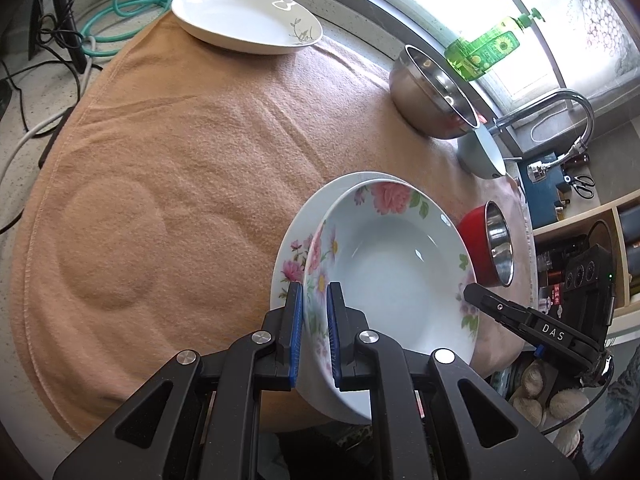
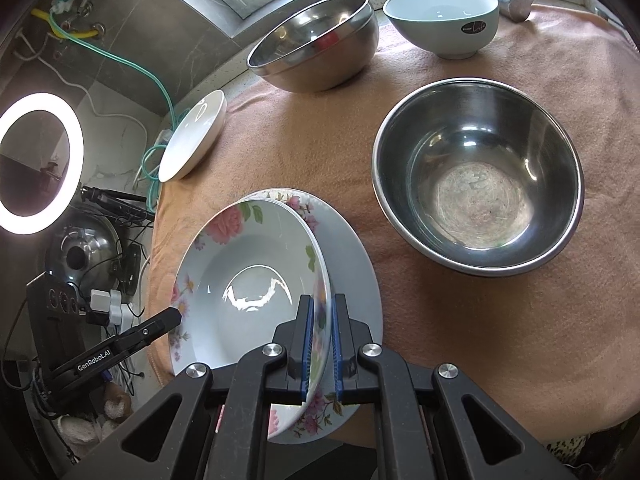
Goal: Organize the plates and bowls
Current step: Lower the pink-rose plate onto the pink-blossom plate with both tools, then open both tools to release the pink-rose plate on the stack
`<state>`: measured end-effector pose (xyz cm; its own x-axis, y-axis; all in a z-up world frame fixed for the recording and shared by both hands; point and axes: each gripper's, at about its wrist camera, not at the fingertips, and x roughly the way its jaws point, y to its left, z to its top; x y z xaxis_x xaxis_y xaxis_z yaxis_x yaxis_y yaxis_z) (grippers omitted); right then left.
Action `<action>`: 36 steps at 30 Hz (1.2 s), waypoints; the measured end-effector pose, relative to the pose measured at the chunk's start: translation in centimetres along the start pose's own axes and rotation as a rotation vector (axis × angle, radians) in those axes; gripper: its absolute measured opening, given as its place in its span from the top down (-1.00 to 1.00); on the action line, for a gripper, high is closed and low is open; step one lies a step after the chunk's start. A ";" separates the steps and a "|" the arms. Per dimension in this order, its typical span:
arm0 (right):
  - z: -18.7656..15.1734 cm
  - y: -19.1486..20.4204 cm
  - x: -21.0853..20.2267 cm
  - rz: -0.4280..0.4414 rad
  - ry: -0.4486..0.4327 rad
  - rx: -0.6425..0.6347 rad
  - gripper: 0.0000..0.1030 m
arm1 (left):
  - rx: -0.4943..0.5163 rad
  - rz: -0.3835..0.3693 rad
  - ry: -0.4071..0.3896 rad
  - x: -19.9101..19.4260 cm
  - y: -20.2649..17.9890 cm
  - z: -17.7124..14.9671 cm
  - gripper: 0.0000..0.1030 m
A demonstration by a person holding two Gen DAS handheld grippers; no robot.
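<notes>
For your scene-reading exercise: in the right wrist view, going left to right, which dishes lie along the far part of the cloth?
White plate → nested steel bowls → pale blue bowl.

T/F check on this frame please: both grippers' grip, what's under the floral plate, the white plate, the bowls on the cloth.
1. Both the left gripper and the right gripper have their jaws closed on the rim of the upper floral plate. True.
2. A second floral plate lies under the held one. True.
3. The white plate is stacked inside the large steel bowl. False: it sits alone at the far edge of the orange cloth, and that bowl is empty.
4. The pale ceramic bowl lies upside down. False: it stands upright, opening up.
</notes>
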<state>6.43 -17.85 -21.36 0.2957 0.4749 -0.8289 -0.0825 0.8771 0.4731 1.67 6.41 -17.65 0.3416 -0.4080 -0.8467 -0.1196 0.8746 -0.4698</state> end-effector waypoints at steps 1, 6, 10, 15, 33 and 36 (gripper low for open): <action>0.0 -0.1 0.0 0.000 0.001 0.002 0.84 | 0.002 0.000 0.002 0.1 0.0 0.0 0.81; -0.1 -0.4 0.4 -0.004 0.004 0.009 0.84 | 0.005 0.010 0.013 0.6 0.0 -0.2 0.81; -0.1 -0.3 0.6 -0.010 0.001 0.000 0.84 | 0.010 0.020 0.015 0.8 -0.1 -0.3 0.81; -0.2 -0.2 0.9 -0.025 0.009 -0.010 0.84 | 0.023 0.029 0.017 0.9 -0.2 -0.3 0.81; -0.1 0.3 1.2 -0.053 0.016 -0.038 0.79 | 0.058 0.041 0.024 0.9 -0.6 -0.1 0.78; -0.2 0.3 1.1 -0.061 0.011 -0.041 0.79 | 0.062 0.038 0.016 0.6 -0.6 -0.1 0.70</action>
<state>6.52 -17.01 -22.19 0.2909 0.4206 -0.8594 -0.1036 0.9068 0.4087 1.90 5.60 -17.90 0.3233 -0.3782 -0.8674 -0.0739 0.9038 -0.4216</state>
